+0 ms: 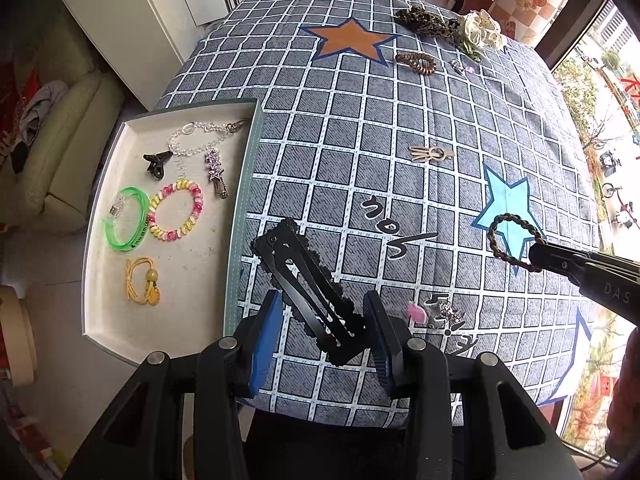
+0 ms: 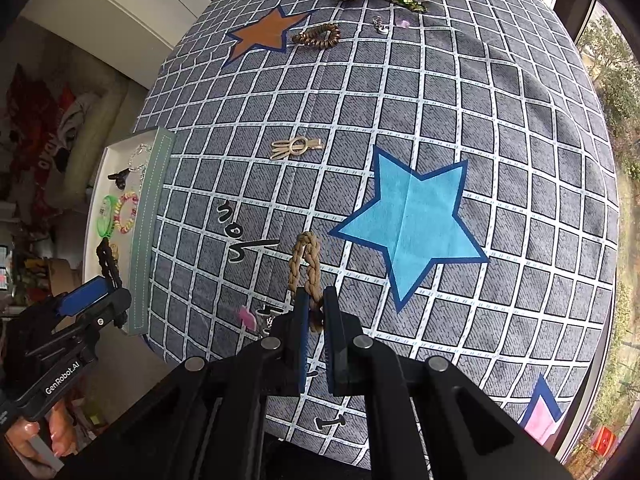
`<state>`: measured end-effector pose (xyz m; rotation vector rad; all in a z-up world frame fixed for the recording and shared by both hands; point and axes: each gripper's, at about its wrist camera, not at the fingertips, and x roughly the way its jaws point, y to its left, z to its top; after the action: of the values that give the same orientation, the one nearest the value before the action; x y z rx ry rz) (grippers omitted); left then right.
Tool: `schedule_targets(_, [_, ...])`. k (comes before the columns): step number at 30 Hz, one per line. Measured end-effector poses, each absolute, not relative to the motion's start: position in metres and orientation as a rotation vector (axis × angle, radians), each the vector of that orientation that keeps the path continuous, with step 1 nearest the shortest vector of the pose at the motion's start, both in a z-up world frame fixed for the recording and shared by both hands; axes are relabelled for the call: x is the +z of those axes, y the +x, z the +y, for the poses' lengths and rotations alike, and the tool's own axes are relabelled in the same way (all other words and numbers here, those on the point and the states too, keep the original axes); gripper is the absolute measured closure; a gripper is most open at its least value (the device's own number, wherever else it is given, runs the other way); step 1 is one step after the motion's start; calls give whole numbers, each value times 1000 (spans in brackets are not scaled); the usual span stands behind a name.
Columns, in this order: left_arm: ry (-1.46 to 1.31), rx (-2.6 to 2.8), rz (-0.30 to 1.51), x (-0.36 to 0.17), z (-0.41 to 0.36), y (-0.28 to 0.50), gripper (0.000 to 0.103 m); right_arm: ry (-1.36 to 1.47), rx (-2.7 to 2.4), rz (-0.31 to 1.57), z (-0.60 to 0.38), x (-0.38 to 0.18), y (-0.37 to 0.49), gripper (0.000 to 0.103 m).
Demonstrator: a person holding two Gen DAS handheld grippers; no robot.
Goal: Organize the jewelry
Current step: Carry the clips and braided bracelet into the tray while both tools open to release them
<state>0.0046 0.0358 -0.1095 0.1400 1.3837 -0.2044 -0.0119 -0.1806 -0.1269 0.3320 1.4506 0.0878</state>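
My left gripper (image 1: 320, 312) has its blue-padded jaws apart; a large black scalloped hair clip (image 1: 308, 288) hangs between them, its near end against the right pad, above the table beside the tray. The white tray (image 1: 180, 332) at the left holds a green bangle (image 1: 128, 216), a pink-yellow coil bracelet (image 1: 178, 210), a yellow hair tie (image 1: 142, 280), a small black claw clip (image 1: 158, 162), a star clip (image 1: 214, 172) and a clear chain (image 1: 192, 140). My right gripper (image 2: 316, 300) is shut on a braided brown hair tie (image 2: 306, 260), held above the cloth; it also shows in the left wrist view (image 1: 514, 242).
On the checked tablecloth (image 1: 360, 160) lie a gold hairpin (image 1: 432, 154), a brown coil tie (image 1: 416, 62), a leopard scrunchie (image 1: 426, 20), a cream scrunchie (image 1: 482, 30), a small silver charm (image 1: 456, 65), and a pink piece with a silver charm (image 1: 436, 314) near the front edge.
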Motion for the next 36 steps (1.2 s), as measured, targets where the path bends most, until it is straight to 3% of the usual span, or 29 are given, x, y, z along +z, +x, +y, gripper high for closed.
schedule_targets(21, [93, -177, 1383, -121, 190, 48, 54, 264, 218, 1414, -11, -97, 42, 96])
schedule_targets(36, [39, -113, 1453, -157, 262, 48, 54, 156, 387, 1512, 96, -125, 61, 96])
